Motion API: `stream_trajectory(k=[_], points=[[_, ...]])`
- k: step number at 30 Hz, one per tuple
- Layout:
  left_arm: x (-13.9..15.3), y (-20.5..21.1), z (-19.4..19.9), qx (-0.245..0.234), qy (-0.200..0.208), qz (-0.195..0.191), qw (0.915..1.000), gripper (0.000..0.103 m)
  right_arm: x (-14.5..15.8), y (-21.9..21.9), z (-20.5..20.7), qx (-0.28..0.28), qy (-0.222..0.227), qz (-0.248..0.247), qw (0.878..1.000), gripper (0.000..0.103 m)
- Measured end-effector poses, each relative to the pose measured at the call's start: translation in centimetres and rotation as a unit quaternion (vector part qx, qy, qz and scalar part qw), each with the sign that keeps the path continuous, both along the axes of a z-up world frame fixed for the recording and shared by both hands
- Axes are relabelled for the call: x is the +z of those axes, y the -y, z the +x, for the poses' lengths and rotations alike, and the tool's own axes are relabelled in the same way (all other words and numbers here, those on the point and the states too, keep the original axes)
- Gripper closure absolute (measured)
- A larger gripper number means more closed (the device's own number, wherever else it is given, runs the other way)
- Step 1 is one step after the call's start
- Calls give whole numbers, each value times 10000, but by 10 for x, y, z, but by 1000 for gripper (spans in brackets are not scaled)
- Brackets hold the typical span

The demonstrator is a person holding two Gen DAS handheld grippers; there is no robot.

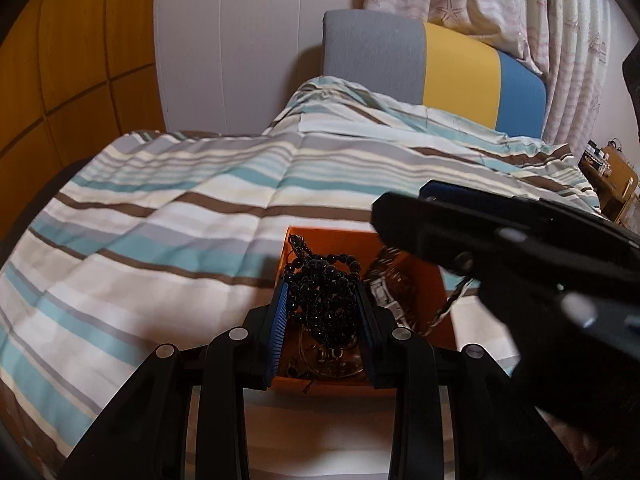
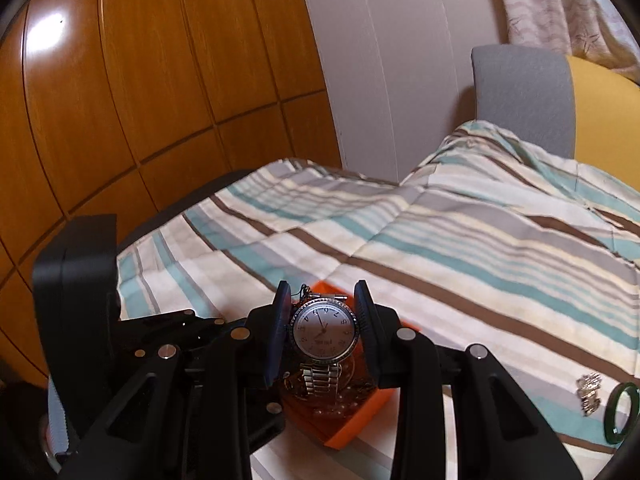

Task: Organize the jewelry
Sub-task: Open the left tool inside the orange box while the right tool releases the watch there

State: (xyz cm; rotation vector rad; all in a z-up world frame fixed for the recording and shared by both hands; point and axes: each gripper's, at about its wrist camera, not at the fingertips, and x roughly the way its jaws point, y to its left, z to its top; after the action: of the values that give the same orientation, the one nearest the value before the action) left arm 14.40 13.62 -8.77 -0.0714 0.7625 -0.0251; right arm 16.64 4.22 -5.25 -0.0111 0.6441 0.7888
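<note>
So I've got both grippers busy over the orange box (image 1: 434, 280) sitting on the striped duvet (image 1: 180, 220). My left gripper (image 1: 325, 300) is pinching a clump of black bead necklace (image 1: 324, 288) just above the box, and my right gripper (image 2: 322, 322) is clamped on the silver wristwatch (image 2: 323, 334) by its case, band dangling down into the box. Best bet, I think: lift slow and straight so the beads don't drag other chains out with them. A green bangle (image 2: 620, 412) and a small silver piece (image 2: 588, 394) lie on the duvet, off to the right of the box.
</note>
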Motion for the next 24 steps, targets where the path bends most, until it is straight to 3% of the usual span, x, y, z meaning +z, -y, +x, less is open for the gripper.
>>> stream_trajectory(k=[5,6,8,10,22,24], points=[[-4,1,-4,14,52,25,10000,68,-21,5,11,-134,-247,-33,9996,71],[-4,2,-4,9,50,14,10000,65,-22,7,12,-146,-293,-20,9995,71],[-5,3,-6,-75,56,-108,9999,50,-27,11,15,-185,-372,-8,9991,71],[-4,8,-8,-80,96,-9,9999,45,-29,13,16,-182,-404,-1,9990,71],[0,10,-14,58,104,-25,9999,43,-32,10,19,-226,-410,-96,9989,71],[2,11,-16,43,115,-85,9999,39,-32,9,20,-220,-402,-120,9989,71]])
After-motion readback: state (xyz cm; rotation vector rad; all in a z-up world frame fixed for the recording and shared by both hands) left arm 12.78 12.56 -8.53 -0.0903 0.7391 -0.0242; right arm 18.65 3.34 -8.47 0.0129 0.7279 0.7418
